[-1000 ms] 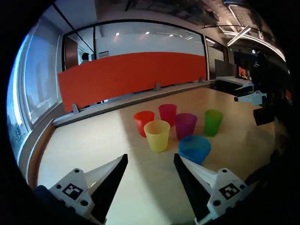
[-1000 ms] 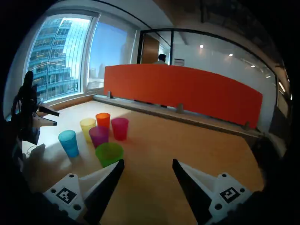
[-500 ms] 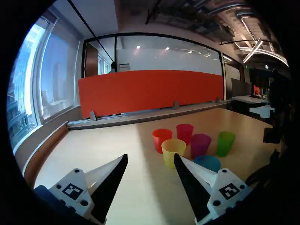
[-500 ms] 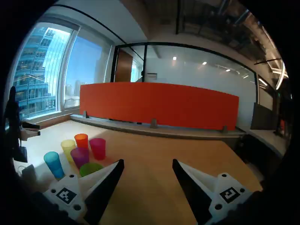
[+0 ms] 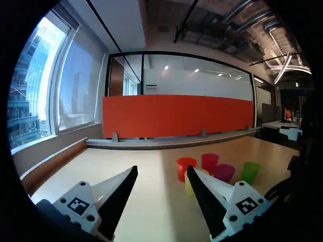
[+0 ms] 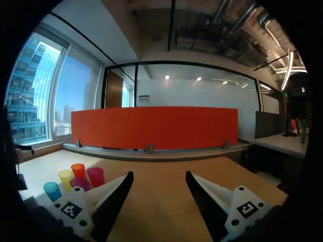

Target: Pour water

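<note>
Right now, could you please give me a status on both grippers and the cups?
Left gripper open, empty. Right gripper open, empty. Red cup, pink cup, green cup upright on table, untouched. Nothing between.

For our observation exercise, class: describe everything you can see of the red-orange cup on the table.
The red-orange cup is a plain, handleless tumbler that narrows toward its base and looks like translucent plastic. It stands upright, mouth up, on the pale wooden table, within a cluster of coloured cups: the yellow cup sits just in front, the pink cup beside it. Whether they touch, or whether it holds water, cannot be told.
</note>
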